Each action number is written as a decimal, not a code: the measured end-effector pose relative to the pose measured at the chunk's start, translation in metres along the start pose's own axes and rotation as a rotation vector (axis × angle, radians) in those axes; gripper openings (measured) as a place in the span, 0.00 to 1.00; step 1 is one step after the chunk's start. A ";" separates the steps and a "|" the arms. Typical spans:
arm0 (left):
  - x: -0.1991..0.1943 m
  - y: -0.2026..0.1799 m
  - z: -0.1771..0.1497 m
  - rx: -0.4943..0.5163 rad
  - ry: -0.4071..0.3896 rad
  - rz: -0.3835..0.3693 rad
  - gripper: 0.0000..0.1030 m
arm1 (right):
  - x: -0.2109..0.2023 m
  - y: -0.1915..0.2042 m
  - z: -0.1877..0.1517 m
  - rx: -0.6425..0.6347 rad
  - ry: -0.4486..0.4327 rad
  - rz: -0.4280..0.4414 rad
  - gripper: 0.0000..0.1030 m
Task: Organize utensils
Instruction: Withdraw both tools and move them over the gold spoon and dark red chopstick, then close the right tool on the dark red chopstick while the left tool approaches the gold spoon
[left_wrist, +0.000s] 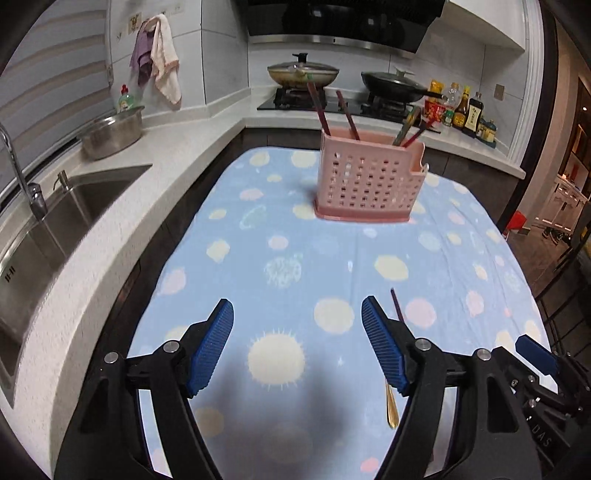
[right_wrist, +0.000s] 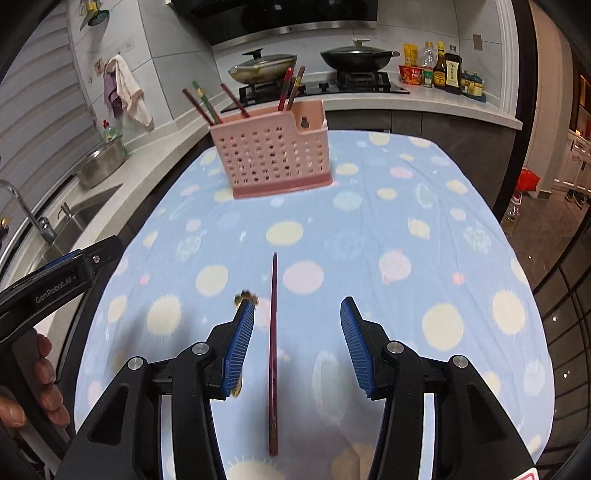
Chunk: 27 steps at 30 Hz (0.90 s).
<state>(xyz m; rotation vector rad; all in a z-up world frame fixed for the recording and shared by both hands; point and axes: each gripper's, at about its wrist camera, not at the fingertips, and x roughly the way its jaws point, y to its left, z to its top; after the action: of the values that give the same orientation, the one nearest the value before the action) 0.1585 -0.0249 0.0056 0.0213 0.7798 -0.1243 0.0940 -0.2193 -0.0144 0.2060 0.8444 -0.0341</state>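
**Chopsticks mostly racked, two pieces left on the cloth**

Ahead of both tools, upright at the far end of the table: pink perforated utensil holder (left_wrist: 364, 177), already stocked with several chopsticks (right_wrist: 207, 105) leaning out of its compartments. So the bulk of the sorting judged done. Left to clear, from left to right: a gold-coloured utensil (left_wrist: 390, 410), probably a spoon though largely hidden, lying just beside and partly under the right finger of the left gripper (left_wrist: 297, 317); then a dark red chopstick (right_wrist: 273, 350) flat on the cloth, running lengthwise between the fingers of the right gripper (right_wrist: 297, 317), touched by neither pad. Left gripper spread wide over bare cloth, nothing between the pads; right gripper parted to a middling width, straddling the chopstick, not yet clamped. A hand (right_wrist: 44, 384) visible on the left tool's grip.

Underneath: table (left_wrist: 280, 236) draped in a pale blue cloth dotted with suns and planets, slightly creased. Round about, left to right: steel sink (left_wrist: 55, 229) and metal bowl (left_wrist: 112, 134) on a white counter, towels (left_wrist: 160, 57) hanging on the tiled wall, two lidded pans (left_wrist: 303, 72) on the hob, sauce bottles (left_wrist: 465, 110) in the corner.
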 end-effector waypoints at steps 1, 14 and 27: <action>0.000 -0.001 -0.004 0.000 0.006 0.000 0.66 | 0.000 0.002 -0.006 -0.009 0.004 -0.004 0.47; 0.014 0.000 -0.063 -0.005 0.103 0.008 0.66 | 0.020 0.012 -0.058 -0.041 0.073 0.004 0.47; 0.031 -0.008 -0.095 0.031 0.171 0.024 0.66 | 0.048 0.017 -0.081 -0.072 0.153 0.004 0.33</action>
<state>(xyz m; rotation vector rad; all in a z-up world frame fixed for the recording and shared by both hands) 0.1132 -0.0297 -0.0834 0.0711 0.9478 -0.1126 0.0680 -0.1846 -0.0997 0.1441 0.9960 0.0160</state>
